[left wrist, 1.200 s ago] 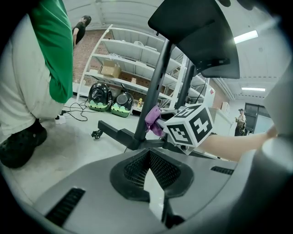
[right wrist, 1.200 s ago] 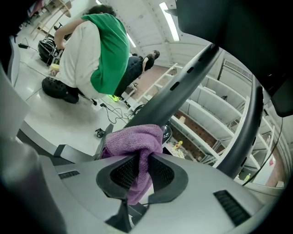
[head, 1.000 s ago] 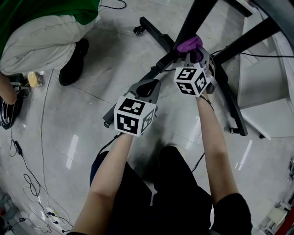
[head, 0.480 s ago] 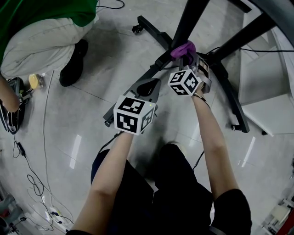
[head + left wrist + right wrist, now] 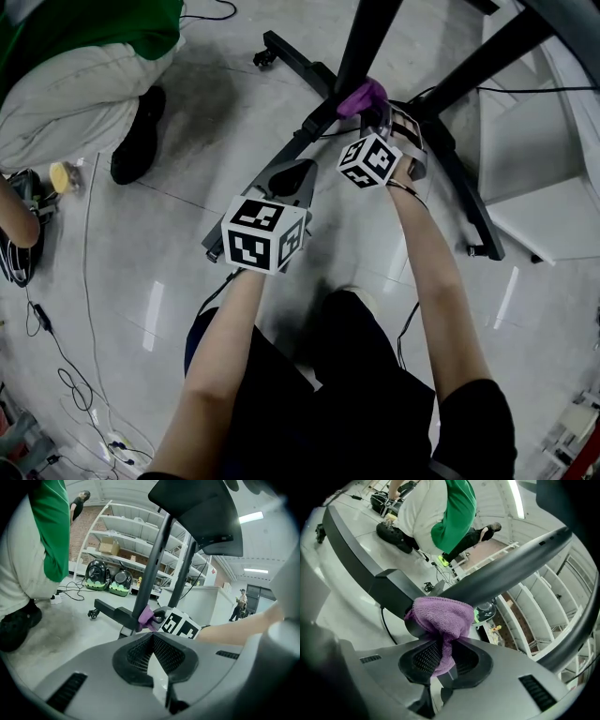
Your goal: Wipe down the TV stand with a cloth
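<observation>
- Two grippers: right gripper (image 5: 440, 660) jaws clenched on purple cloth (image 5: 440, 613); left gripper (image 5: 152, 644) jaws closed, empty.
- Cloth sits against TV stand (image 5: 361, 42) post, near base.
- Rec.: press firmly, stroke full post length.

The cloth (image 5: 361, 96) is purple — the stand (image 5: 367, 37) black. The left gripper (image 5: 298, 171) and the right gripper (image 5: 377, 112) are grey, each cube (image 5: 258, 234) patterned in black-and-white squares. The floor (image 5: 159, 225) is pale, glossy grey; a nearby person (image 5: 84, 66) wears green, beige trousers (image 5: 66, 98) and a black shoe (image 5: 136, 141).
</observation>
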`<state>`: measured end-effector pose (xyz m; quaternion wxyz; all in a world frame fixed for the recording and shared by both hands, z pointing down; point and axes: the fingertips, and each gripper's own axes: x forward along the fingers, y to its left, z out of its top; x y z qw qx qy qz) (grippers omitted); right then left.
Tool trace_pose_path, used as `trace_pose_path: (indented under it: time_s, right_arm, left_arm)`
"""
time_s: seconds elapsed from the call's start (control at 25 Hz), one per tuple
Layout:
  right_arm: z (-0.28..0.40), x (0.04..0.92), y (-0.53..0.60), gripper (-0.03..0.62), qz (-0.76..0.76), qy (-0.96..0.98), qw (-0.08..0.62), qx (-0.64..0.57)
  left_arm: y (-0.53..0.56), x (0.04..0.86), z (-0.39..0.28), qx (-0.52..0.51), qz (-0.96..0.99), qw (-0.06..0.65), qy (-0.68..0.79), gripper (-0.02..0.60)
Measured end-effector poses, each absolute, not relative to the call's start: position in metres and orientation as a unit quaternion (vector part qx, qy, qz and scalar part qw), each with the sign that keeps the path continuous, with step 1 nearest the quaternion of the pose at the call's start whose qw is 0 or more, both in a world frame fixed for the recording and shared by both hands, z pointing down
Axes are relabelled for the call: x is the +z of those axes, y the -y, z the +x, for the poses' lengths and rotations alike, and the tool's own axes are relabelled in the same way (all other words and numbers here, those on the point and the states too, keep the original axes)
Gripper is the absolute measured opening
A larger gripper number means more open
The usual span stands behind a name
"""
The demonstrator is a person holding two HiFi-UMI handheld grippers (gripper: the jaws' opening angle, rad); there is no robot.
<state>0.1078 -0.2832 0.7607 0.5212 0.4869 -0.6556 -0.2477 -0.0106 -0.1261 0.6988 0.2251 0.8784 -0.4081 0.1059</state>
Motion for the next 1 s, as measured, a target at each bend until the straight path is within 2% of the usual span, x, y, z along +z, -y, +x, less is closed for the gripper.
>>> trace_pose_path:
  time_s: [0.64,1.0]
  right_arm:
    - [0.136,0.769,0.280,0.069,0.464,0.616,0.572,-0.281]
    - [0.190,0.771,0.277,0.069,0.476,0.584,0.609,-0.247]
  left_arm:
    - [0.126,0.701,-0.006,0.107,0.878,0.228,0.406,0.006]
    - [0.124,0.703,0.004,0.103,0.881,0.238,0.395,0.006]
